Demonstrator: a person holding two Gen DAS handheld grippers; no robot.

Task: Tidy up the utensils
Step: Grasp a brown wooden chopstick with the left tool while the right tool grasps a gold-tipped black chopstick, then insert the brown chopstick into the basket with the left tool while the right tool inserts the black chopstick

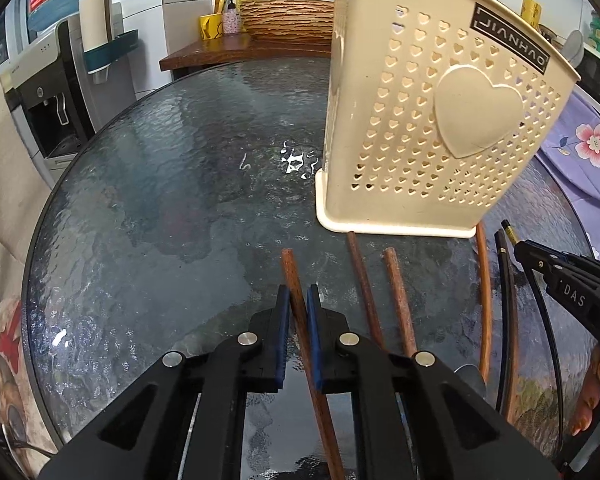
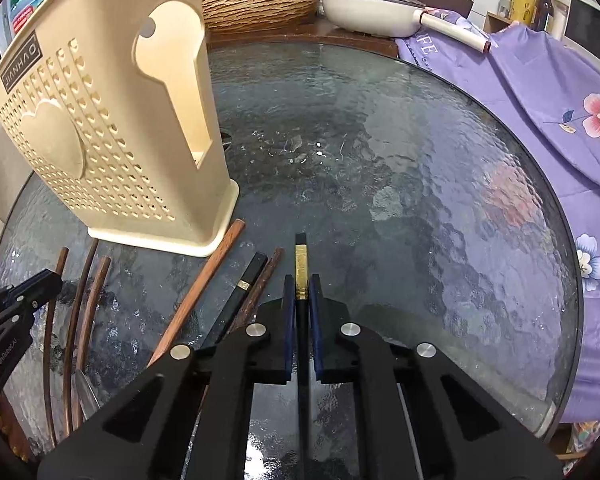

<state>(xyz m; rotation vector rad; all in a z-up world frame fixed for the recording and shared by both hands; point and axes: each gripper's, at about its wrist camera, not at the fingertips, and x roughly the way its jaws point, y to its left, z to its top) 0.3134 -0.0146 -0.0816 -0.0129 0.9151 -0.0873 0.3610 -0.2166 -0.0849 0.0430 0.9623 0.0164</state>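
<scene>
A cream perforated utensil holder (image 1: 440, 120) (image 2: 100, 140) with a heart on its side stands on the round glass table (image 1: 160, 200). Several chopsticks lie in front of it. My left gripper (image 1: 299, 296) is shut on a brown wooden chopstick (image 1: 290, 268) that runs back between its blue pads. My right gripper (image 2: 301, 284) is shut on a black chopstick with a gold end (image 2: 301, 260). Two more brown chopsticks (image 1: 360, 280) lie just right of the left gripper. A brown one (image 2: 204, 280) and a black one (image 2: 246, 284) lie left of the right gripper.
A purple floral cloth (image 2: 560, 100) covers the table's right edge. Behind the table a wooden counter carries a woven basket (image 1: 288, 20) and a white pan (image 2: 364, 8). A water dispenser (image 1: 48, 100) stands at the far left. A metal utensil (image 2: 86, 392) lies among the chopsticks.
</scene>
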